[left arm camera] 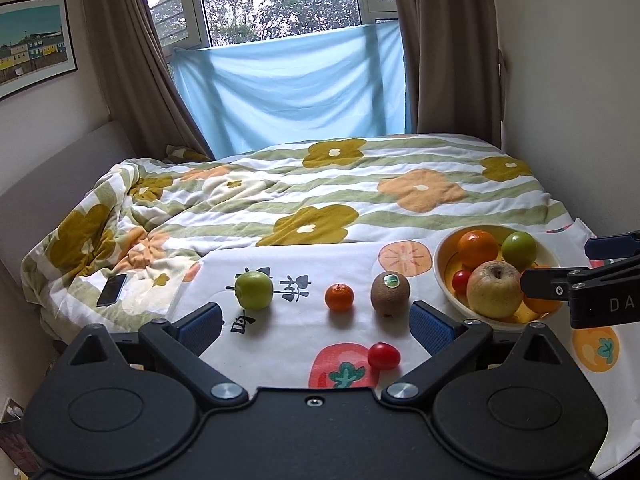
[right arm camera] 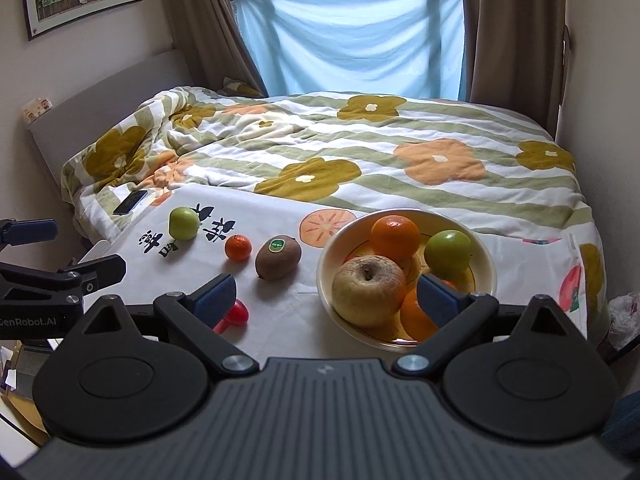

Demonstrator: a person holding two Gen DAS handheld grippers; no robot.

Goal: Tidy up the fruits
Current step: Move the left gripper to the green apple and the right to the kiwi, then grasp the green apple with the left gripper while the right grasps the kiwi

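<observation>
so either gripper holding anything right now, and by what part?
Nothing held. Left gripper and right gripper both open, fingers empty.

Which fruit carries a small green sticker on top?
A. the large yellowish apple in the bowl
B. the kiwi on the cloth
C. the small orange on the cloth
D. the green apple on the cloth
B: the brown kiwi lying on the cloth left of the bowl shows an oval green sticker on its upper side; the other three fruits show none.
</observation>
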